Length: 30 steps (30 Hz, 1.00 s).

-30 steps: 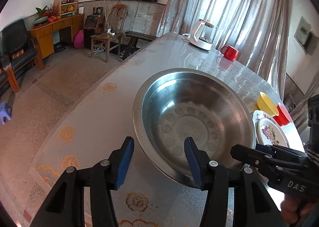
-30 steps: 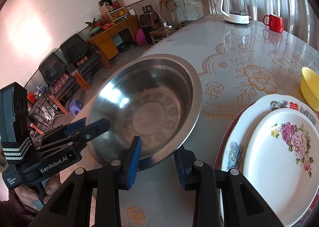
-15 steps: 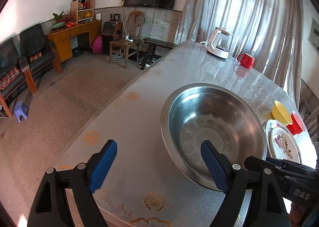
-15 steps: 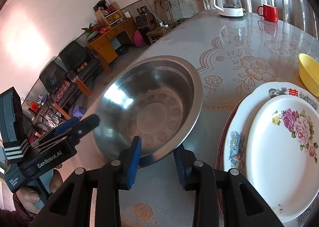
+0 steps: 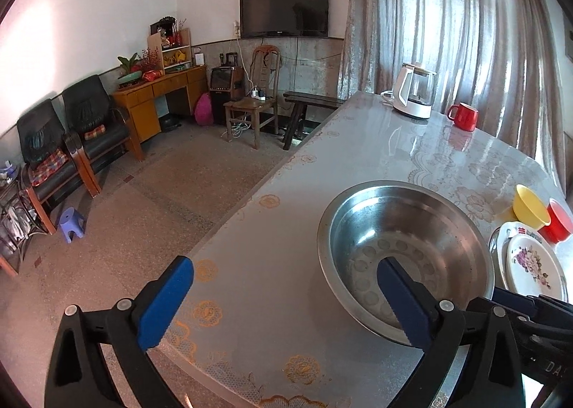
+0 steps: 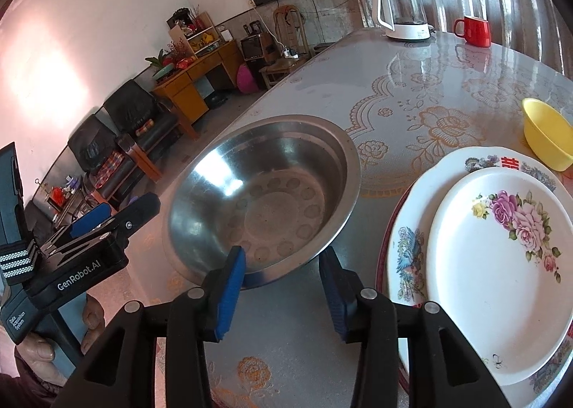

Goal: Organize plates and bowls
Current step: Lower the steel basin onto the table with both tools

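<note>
Tilting downward, left gripper [image 5: 283, 300] jaws have just spread wide; right gripper [image 6: 283, 286] jaws just loosened around steel bowl [image 6: 265, 193] rim.

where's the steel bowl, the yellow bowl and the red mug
steel bowl [image 6: 272, 207]: right wrist view, on its inner bottom
yellow bowl [image 6: 546, 137]: right wrist view, on its inner wall
red mug [image 6: 474, 30]: right wrist view, on its side

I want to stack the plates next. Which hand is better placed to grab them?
Right, probably. The right tool sits just beside the plate stack; its jaws have just been opening off the steel bowl. The left tool, wide open, is across the bowl, farther away.
</note>
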{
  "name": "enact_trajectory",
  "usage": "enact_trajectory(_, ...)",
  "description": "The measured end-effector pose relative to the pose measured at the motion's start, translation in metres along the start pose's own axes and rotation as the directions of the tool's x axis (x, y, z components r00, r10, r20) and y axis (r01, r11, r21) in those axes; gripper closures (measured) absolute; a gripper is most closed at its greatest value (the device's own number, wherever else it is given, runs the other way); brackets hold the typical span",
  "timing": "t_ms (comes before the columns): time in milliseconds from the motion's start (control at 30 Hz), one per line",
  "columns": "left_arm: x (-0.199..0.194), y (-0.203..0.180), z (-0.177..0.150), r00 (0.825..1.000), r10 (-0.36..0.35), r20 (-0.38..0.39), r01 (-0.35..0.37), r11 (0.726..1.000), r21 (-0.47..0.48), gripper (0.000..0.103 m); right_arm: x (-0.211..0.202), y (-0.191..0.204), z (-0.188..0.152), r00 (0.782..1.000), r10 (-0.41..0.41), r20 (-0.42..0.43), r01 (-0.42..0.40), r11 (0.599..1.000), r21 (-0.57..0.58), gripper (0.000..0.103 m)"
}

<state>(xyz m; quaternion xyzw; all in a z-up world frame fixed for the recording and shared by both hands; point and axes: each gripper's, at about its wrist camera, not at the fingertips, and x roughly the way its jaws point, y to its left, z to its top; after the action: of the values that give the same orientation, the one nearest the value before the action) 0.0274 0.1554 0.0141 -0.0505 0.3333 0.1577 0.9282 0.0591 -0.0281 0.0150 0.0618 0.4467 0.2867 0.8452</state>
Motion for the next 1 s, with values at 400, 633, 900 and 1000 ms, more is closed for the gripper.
enact_trajectory(400,-0.021,-0.003,0.002,0.992,0.083,0.097,-0.087,0.995,0.041,0.0,-0.029,-0.005,-0.005,0.996,-0.024,0.087,0.024,1.0,-0.005,0.06)
enact_trajectory(633,-0.033,-0.006,0.006,0.992,0.046,0.117,-0.054,0.997,0.061,0.0,-0.046,-0.023,-0.009,0.99,-0.058,0.126,0.054,0.998,0.036,0.06)
enact_trajectory(900,-0.04,-0.027,0.013,0.994,-0.047,0.103,0.033,0.991,0.133,0.0,-0.078,-0.063,-0.016,0.972,-0.138,0.188,0.113,0.984,0.138,0.059)
enact_trajectory(1000,-0.041,-0.04,0.017,0.992,-0.065,0.112,0.047,0.987,0.152,0.0,-0.093,-0.082,-0.02,0.961,-0.179,0.212,0.139,0.972,0.189,0.059)
